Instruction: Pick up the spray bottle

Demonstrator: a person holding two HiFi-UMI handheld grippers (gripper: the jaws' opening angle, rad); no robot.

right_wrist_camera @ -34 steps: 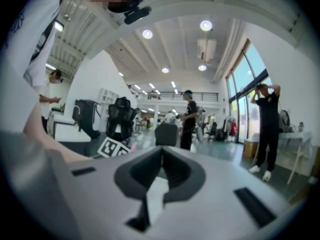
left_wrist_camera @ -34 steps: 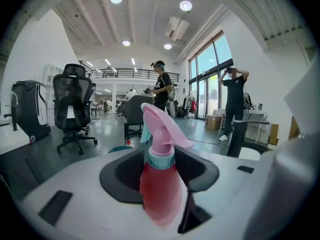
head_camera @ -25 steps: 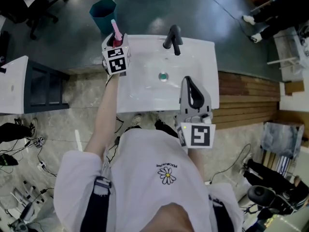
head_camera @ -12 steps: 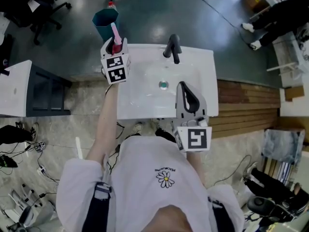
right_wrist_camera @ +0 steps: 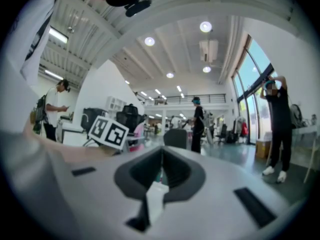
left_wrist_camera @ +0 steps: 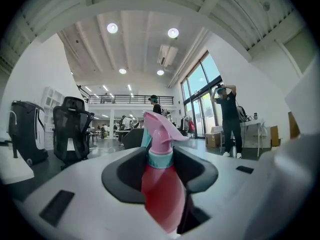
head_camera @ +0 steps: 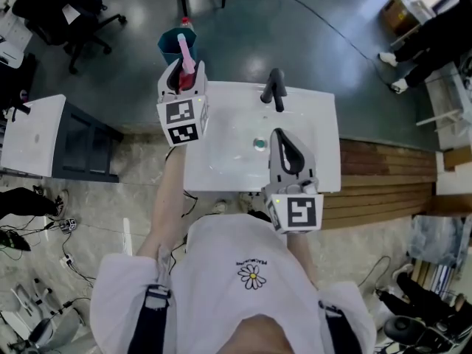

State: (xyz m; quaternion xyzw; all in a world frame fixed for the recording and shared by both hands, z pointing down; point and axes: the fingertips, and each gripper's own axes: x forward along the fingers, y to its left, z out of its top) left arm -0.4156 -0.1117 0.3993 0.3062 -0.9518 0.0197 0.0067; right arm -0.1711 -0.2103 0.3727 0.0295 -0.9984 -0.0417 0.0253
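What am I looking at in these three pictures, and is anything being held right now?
There is no robot arm here: a person carries a two-jaw gripper in each hand. The head view comes from a camera on the person's head, looking steeply down. The other two cameras ride on the grippers and look along their jaws. Below is a white sink with a black faucet. The left gripper is clamped on the red spray bottle with the pink nozzle. The right gripper hangs over the sink, jaws together and empty.
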